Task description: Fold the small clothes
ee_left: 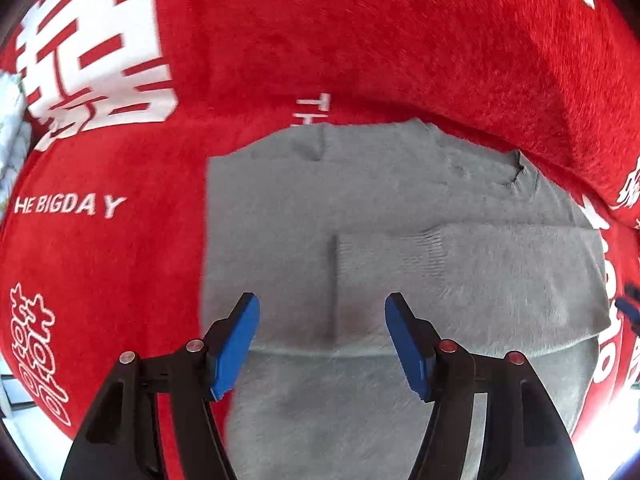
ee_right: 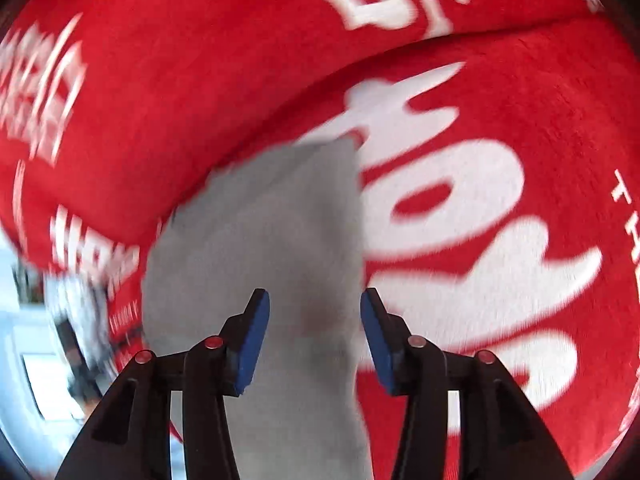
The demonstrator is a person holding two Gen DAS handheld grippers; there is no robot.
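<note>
A small grey knit garment lies flat on a red plush blanket with white lettering. One part of it is folded over the rest, with a ribbed cuff edge showing. My left gripper hovers above the garment's near half, open, its blue pads apart with nothing between them. In the right wrist view the same grey garment runs up the middle. My right gripper stands open over the garment's right edge and grips nothing. A blue tip of the other gripper shows at the right edge.
The red blanket covers nearly the whole surface, and a raised fold of it lies just behind the garment. Pale floor and blurred furniture show past the blanket's left edge. White patterned cloth sits at the far left.
</note>
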